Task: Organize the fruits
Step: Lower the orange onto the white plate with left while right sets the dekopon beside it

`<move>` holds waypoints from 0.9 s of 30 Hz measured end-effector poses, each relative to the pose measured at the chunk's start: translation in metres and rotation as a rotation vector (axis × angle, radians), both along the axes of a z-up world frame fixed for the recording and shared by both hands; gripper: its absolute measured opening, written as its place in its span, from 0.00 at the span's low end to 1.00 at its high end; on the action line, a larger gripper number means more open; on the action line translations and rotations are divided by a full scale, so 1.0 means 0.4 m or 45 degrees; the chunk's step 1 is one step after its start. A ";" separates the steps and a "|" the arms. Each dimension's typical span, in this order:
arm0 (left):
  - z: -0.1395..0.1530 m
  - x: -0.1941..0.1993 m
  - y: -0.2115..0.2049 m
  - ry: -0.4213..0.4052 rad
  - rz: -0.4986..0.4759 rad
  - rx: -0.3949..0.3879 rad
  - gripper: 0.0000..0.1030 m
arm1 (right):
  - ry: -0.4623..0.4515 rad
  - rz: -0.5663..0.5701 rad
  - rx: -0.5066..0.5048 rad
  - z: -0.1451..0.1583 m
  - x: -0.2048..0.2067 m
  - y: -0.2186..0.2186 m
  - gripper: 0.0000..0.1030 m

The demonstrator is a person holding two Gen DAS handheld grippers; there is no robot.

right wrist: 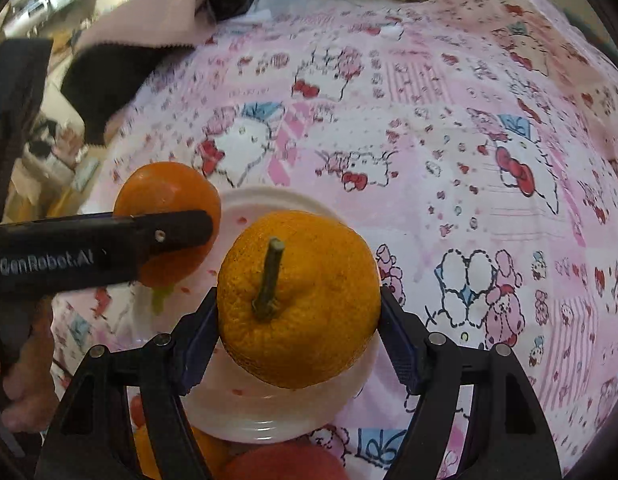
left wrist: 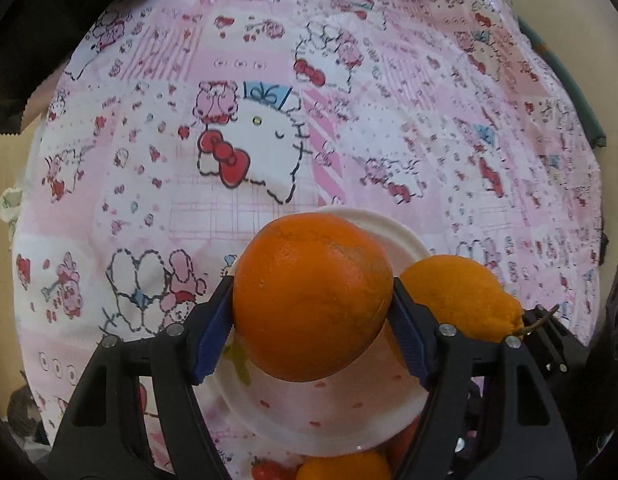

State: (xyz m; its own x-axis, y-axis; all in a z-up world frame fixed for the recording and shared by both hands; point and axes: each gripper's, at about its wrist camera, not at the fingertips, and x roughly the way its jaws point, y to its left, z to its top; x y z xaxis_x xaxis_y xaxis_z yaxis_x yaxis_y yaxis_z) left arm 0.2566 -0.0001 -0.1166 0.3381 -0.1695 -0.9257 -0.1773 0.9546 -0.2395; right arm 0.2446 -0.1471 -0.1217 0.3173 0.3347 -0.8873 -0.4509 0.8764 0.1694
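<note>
In the left wrist view my left gripper (left wrist: 313, 300) is shut on a smooth orange (left wrist: 309, 280), held just above a white plate (left wrist: 329, 420). To its right hangs a bumpy orange (left wrist: 461, 296) with a stem. The right wrist view shows my right gripper (right wrist: 299, 304) shut on that bumpy orange (right wrist: 309, 320), stem facing the camera, over the same plate (right wrist: 261, 408). At the left of that view a black finger (right wrist: 177, 228) of the left gripper lies across the smooth orange (right wrist: 165, 188).
A pink cartoon-print cloth (left wrist: 349, 120) covers the table. More fruit lies at the near edge: an orange one (right wrist: 213, 452) and a red one (right wrist: 285, 464). Dark and beige fabric (right wrist: 141, 52) sits at the far left. A hand (right wrist: 25, 380) shows at the left.
</note>
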 end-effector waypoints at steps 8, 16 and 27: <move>-0.058 0.011 0.020 0.041 0.068 -0.084 0.68 | 0.046 0.058 -0.046 -0.047 0.022 0.023 0.74; -0.080 0.018 0.012 0.060 0.117 -0.129 0.69 | 0.046 0.061 -0.044 -0.050 0.026 0.028 0.75; -0.084 0.018 0.017 0.083 0.108 -0.150 0.70 | 0.047 0.062 -0.041 -0.054 0.027 0.026 0.77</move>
State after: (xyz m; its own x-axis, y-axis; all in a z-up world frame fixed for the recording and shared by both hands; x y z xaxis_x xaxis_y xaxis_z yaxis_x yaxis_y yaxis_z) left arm 0.2638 0.0068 -0.1501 0.2956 -0.2516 -0.9216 -0.2748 0.9015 -0.3343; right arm 0.2553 -0.1366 -0.1435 0.2683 0.3202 -0.9086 -0.4874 0.8587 0.1587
